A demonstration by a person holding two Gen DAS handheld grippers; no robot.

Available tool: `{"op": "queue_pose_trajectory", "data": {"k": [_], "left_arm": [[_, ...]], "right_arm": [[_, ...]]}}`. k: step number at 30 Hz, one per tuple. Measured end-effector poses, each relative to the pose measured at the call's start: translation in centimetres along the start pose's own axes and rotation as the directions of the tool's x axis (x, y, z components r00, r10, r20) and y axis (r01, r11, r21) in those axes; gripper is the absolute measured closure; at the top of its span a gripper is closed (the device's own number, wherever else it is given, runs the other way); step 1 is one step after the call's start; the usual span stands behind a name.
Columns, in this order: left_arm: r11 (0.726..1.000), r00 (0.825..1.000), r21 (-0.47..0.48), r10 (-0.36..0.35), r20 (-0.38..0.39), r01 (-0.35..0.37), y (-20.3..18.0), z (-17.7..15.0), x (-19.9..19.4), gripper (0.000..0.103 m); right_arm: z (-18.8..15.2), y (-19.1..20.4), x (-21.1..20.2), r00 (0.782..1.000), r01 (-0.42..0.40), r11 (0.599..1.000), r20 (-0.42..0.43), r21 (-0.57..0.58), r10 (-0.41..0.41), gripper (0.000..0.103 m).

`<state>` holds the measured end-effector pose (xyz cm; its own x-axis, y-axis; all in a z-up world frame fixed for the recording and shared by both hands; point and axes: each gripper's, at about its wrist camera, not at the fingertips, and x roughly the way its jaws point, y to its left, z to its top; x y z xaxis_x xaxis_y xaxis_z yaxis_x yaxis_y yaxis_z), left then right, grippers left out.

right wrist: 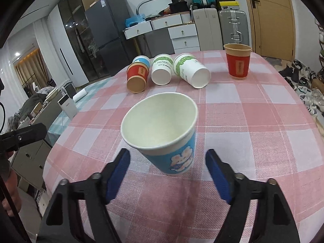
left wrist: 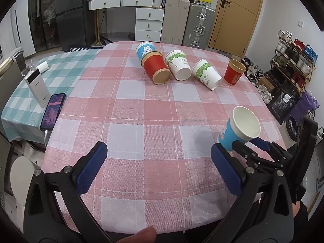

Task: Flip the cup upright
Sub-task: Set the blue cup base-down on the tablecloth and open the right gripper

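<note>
From the right wrist view we look straight into the empty white inside of the blue cup, which stands mouth up and leaning a little on the near part of the tabletop, between the spread fingers of the right tool; there is a gap on each side, so nothing is pinched. The left wrist view shows what that one cannot: the same blue cup from the side at the near right edge of the tabletop, with the right tool around its base, and the left tool spread wide over bare cloth with nothing between its fingers. Only this view shows a phone and a white power bank on the teal checked cloth at the left. The pink and white checked cloth covers the tabletop, and the room behind holds a white drawer unit, suitcases, a wooden door and a shoe rack. At the far side four cups lie tipped over: a red cup, a second blue cup behind it, and two green-and-white cups. Farther right, an upright red cup stands with its mouth open; its inside is not visible.
</note>
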<state>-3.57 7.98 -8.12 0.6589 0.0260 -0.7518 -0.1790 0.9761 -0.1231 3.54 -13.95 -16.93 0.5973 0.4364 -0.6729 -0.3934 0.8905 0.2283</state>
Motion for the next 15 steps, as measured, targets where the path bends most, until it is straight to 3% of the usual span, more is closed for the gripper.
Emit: {"op": "queue_pose_trajectory", "data": {"k": [7,12,15], "left_arm": [[1.000,1.000,0.020,-0.001,0.009,0.001,-1.4,0.1,-0.7,0.001],[0.999,1.000,0.040,-0.020,0.013,0.020,-2.6,0.2,-0.9,0.001],[0.997,0.999,0.060,-0.040,0.027,0.039,-3.6,0.4,-1.4,0.001]], "right_arm": [[-0.6,-0.7,-2.3,1.000,-0.007,1.000,0.019,-0.013,0.007,0.016],[-0.5,-1.1,-5.6,0.996,0.008,1.000,0.086,-0.007,-0.007,0.015],[0.1,-1.0,-7.9,0.990,0.035,0.999,0.134,-0.011,-0.033,0.008]]}}
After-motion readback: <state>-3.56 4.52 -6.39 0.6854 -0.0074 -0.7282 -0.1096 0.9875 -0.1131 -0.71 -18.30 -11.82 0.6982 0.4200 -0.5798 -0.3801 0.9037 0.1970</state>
